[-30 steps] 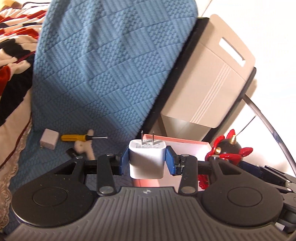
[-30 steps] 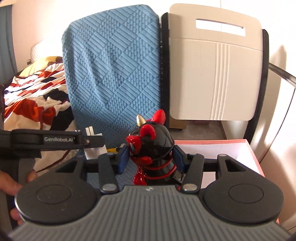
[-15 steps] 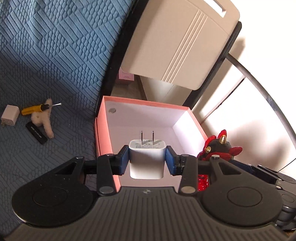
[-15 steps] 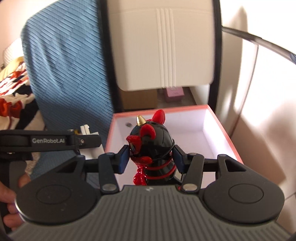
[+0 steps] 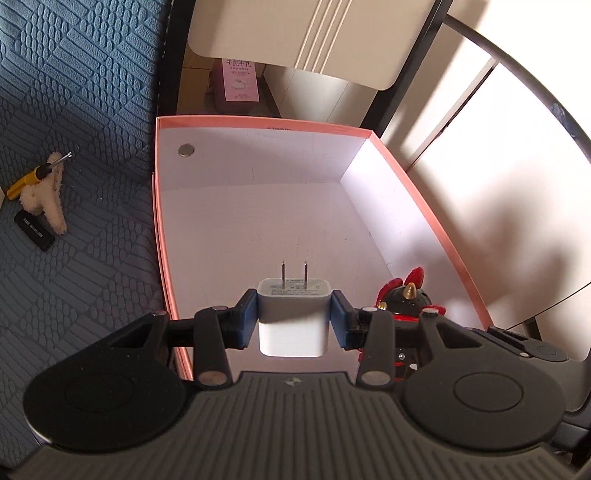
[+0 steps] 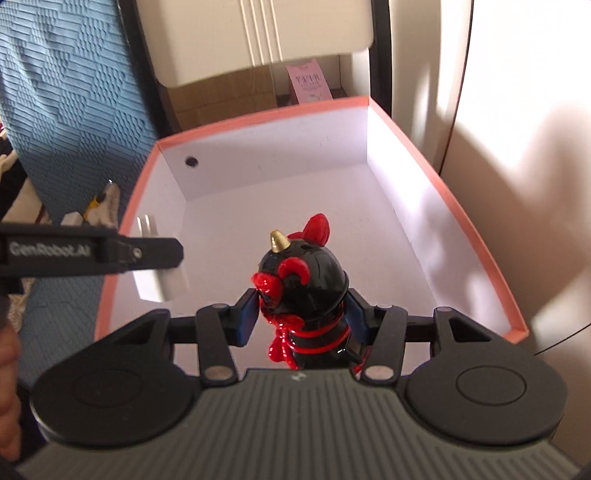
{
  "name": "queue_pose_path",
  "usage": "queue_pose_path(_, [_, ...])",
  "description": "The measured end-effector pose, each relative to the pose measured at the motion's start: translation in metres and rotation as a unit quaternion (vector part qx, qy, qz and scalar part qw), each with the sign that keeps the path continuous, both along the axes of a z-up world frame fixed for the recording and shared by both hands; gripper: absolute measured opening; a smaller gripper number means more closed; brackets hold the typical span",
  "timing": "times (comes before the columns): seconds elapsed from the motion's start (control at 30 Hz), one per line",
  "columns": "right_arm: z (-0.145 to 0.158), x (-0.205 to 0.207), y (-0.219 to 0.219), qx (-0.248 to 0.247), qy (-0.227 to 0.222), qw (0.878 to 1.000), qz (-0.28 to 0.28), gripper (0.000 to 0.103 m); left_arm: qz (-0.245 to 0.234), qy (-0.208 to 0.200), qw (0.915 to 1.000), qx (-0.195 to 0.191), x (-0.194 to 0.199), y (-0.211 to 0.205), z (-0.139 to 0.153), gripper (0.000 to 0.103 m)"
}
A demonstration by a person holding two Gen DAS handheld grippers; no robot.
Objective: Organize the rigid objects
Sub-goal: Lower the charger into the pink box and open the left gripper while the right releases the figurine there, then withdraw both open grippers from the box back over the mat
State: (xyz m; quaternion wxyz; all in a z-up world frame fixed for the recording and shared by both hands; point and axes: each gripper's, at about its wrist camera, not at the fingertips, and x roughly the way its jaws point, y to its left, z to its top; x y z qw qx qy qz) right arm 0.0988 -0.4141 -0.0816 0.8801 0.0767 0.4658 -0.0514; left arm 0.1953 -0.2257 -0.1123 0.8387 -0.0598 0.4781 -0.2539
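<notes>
My left gripper is pinching a white charger, prongs pointing away, above the pink box. My right gripper is squeezing a black and red figurine, hovering over the same box beside it.

Cover: blue quilted fabric cover, spread left of the scene.
Panel: beige ribbed board, standing behind.
Carton: pink printed carton, below the board.
</notes>
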Motion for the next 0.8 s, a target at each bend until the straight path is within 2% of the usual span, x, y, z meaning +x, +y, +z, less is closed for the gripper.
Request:
queue_pose_path(0.23, [-0.005,0.003,-0.007,0.021,0.008,1.0,-0.008,0.053,-0.002,0.012,0.9998,0.013,-0.002,-0.008,-0.008,0.048])
queue_pose_path(0.4, [0.004,0.002,-0.001,0.019,-0.006,1.0,0.004,0.052,-0.005,-0.004,0.9998,0.018,-0.006,-0.008,-0.001,0.05])
queue_pose_path(0.53, [0.012,0.002,0.002,0.022,-0.018,1.0,0.003,0.052,0.008,-0.022,0.9997,0.002,-0.009,0.003,0.015,0.05])
queue_pose_path(0.8, [0.048,-0.003,0.024,0.016,-0.072,0.997,0.018,0.053,0.029,-0.088,0.9954,-0.022,-0.019,0.035,0.064,0.05])
